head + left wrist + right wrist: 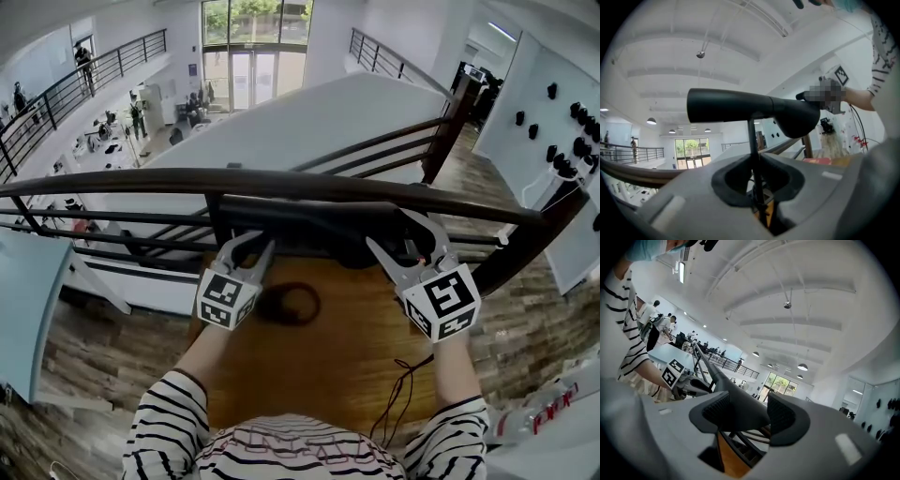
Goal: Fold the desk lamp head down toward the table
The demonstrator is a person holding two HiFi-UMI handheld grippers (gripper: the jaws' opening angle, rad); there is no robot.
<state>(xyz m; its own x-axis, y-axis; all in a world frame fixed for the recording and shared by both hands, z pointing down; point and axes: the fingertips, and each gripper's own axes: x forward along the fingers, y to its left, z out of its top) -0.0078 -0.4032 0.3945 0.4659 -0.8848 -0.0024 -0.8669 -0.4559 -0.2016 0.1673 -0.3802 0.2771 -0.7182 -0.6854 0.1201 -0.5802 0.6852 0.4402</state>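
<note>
- lamp head [319, 230]: black, level, running left to right along the far edge of the table [309, 375], beneath the railing [281, 183].
- base [262, 305]: dark ring on the table top, nearer than the lamp head, between the two grippers and closer to the left one.
- left gripper [754, 164]: clenched on the thin stem [752, 140], just under the lamp head.
- right gripper [749, 411]: released, jaws spread wide, with the right end of the lamp head between the pads [785, 416].
- cable [398, 394]: dark, trailing over the near right part of the table.
</note>
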